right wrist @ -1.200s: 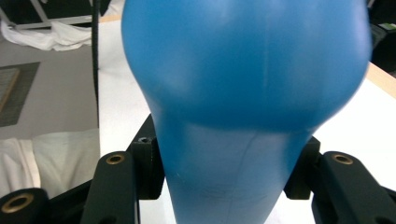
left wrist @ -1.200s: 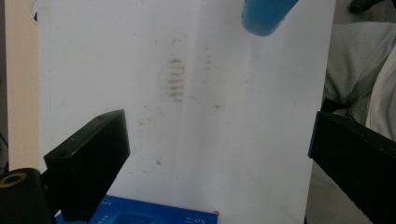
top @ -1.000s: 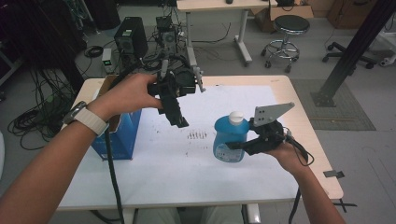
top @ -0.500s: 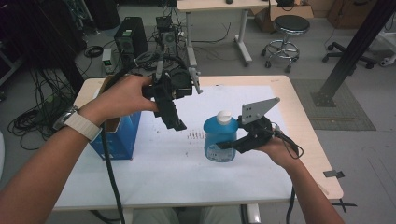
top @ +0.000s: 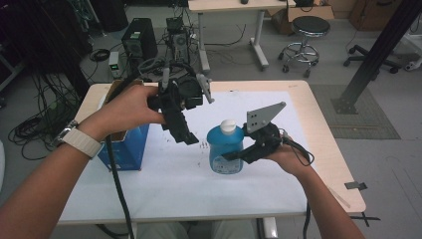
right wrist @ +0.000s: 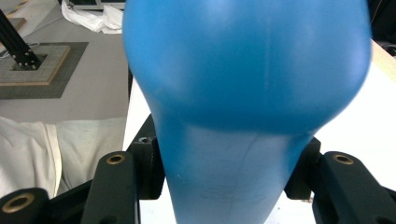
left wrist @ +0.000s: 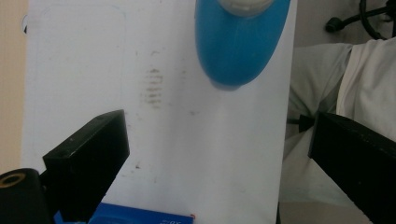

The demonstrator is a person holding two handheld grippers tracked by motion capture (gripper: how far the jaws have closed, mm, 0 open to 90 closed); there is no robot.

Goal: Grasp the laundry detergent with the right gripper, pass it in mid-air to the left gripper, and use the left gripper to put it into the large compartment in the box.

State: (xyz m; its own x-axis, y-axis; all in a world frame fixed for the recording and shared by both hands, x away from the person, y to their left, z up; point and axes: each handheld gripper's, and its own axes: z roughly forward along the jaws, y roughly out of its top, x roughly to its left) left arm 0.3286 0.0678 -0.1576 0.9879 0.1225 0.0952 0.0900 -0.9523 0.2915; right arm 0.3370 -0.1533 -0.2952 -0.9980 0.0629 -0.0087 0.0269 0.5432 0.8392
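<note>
A blue bottle (top: 224, 142) with a white cap stands upright near the middle of the white sheet (top: 164, 174). My right gripper (top: 230, 155) is shut on its lower body from the right side. In the right gripper view the bottle (right wrist: 243, 84) sits between both pads (right wrist: 148, 168). I cannot tell whether its base rests on the sheet. My left gripper (top: 189, 137) hangs in the air to the left of the bottle, tilted down and open. In the left gripper view the jaws of the left gripper (left wrist: 219, 149) stand wide apart and empty, with the bottle (left wrist: 238, 46) farther off.
A blue box (top: 124, 149) stands on the left part of the table (top: 318, 129); its edge (left wrist: 144, 217) shows below my left jaw. Cables trail from both grippers. Behind the table are computers, a stool (top: 306, 30) and another desk.
My right gripper has carried the bottle leftward toward the middle of the sheet, closer to the left gripper. The left gripper has shifted only a little.
</note>
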